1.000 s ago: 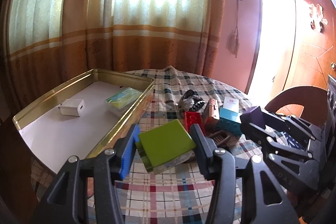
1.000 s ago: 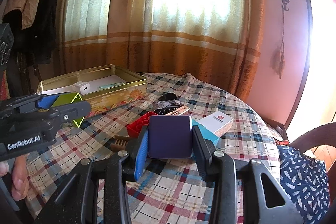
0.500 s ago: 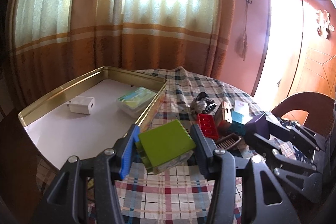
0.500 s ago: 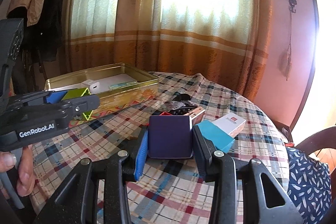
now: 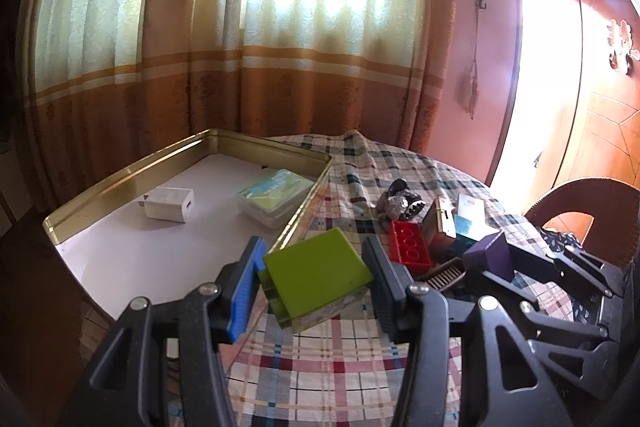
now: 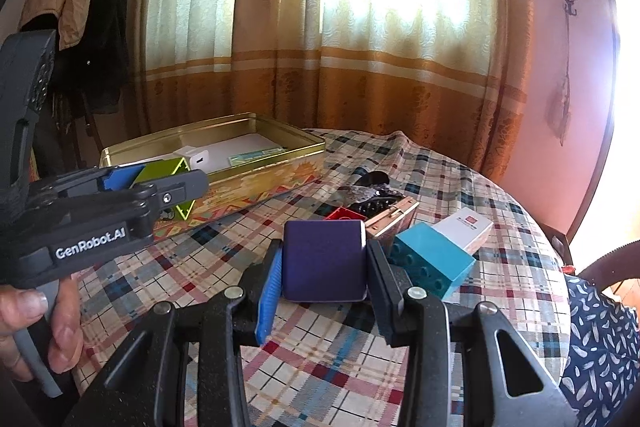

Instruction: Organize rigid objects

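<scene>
My left gripper point(image 5: 316, 281) is shut on a lime-green flat box point(image 5: 320, 267), held tilted above the plaid cloth just right of the gold tin tray point(image 5: 132, 171). A white charger point(image 5: 170, 203) and a clear card pack point(image 5: 276, 189) lie inside the tin. In the right wrist view my right gripper point(image 6: 324, 273) is shut on a dark purple box point(image 6: 324, 259), raised over the table in front of the pile. The left gripper point(image 6: 160, 183) and its green box point(image 6: 162, 169) show at the left, before the tin point(image 6: 260, 173).
Loose items sit right of the tin: a red brick point(image 5: 408, 247), a teal brick point(image 6: 432, 261), a white carton point(image 6: 466, 227), a small wooden box point(image 6: 394, 217), a black clip point(image 5: 400, 201) and a brown comb point(image 5: 442, 273). A chair point(image 5: 580, 199) stands at the right edge.
Both grippers keep their grips. The right gripper has carried the purple box a little to the left, nearer the tin; the left gripper has barely shifted.
</scene>
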